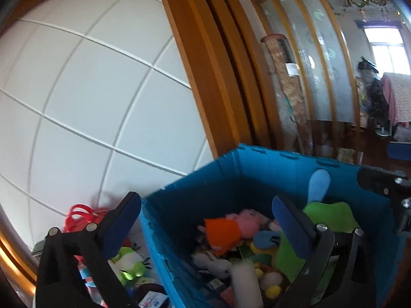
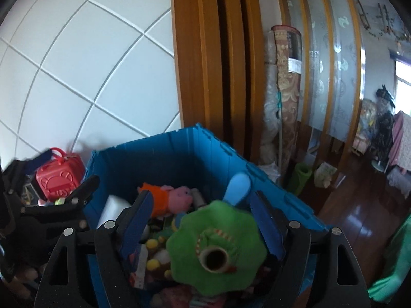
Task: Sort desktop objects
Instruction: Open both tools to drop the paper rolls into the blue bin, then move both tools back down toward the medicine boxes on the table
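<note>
Your right gripper (image 2: 200, 220) has its jaws standing fairly wide with the green plush toy (image 2: 215, 246) between the blue pads; whether either pad touches the plush you can't tell from this angle, so treat it as loose, not held. Your left gripper (image 1: 205, 220) is spread as wide as it goes with nothing between the jaws — one finger hangs outside the blue crate (image 1: 257, 169) and the other inside, so it straddles the near wall. That straddle looks like the first risk: drop or swing that hand and a finger could catch the rim and drag or tip the crate. The second is the green toy, which seems perched high on the heap of plush, above the pink pig toy (image 2: 179, 196) and the white cylinder (image 1: 246, 279); it could roll off the pile or hang on the right-hand rim rather than settle. Room is tight — the two grippers are close over the same opening, and the right one shows at the edge of the left view. Outside the crate, the red toy case (image 2: 57, 179) and the green-and-white plush (image 1: 131, 261) crowd the left wall, with the tiled wall (image 1: 90, 89) close behind. Open floor (image 2: 359, 205) lies only to the right.
</note>
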The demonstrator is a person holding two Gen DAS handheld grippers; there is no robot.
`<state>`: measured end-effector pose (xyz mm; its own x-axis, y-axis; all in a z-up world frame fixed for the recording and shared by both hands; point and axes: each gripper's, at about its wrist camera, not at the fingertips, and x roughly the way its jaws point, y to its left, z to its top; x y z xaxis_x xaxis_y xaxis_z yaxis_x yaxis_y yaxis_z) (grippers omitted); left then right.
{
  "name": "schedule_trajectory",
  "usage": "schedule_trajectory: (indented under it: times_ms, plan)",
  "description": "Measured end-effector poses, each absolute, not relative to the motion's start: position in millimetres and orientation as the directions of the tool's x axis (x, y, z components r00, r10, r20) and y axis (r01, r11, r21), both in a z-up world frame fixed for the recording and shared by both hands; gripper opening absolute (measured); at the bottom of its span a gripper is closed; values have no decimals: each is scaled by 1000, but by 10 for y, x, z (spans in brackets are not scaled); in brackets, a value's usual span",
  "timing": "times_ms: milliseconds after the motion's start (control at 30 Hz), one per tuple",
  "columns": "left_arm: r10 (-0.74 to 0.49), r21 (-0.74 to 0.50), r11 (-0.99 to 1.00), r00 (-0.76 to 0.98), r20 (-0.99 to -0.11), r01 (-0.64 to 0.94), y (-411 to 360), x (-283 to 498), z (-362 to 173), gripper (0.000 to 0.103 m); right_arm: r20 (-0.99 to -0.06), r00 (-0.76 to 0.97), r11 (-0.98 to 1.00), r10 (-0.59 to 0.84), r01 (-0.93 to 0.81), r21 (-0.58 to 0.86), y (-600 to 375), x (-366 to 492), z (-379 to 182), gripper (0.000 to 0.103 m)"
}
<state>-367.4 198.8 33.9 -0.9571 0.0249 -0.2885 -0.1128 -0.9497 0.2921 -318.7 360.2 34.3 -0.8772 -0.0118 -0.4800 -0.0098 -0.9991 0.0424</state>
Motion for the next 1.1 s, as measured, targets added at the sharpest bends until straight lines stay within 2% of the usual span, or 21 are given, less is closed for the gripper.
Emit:
schedule_trajectory:
  times_ms: [300,700,1100]
  plan:
    - [6,311,-945,-953,-304,-105,2004,-3634,309,103,-469,-883,-999,-14,-12,52,3626,-3099,378,86]
    - [-21,305,-950,-958,-285,-70,1833,-3399,246,103,-452,-891,-999,-38,25,36,3476,-2896,376,87]
    - [-58,232,-973,-961,-269,-6,1339,-2873,63,103,-401,-900,-985,-171,140,106,3210,-2502,338,88]
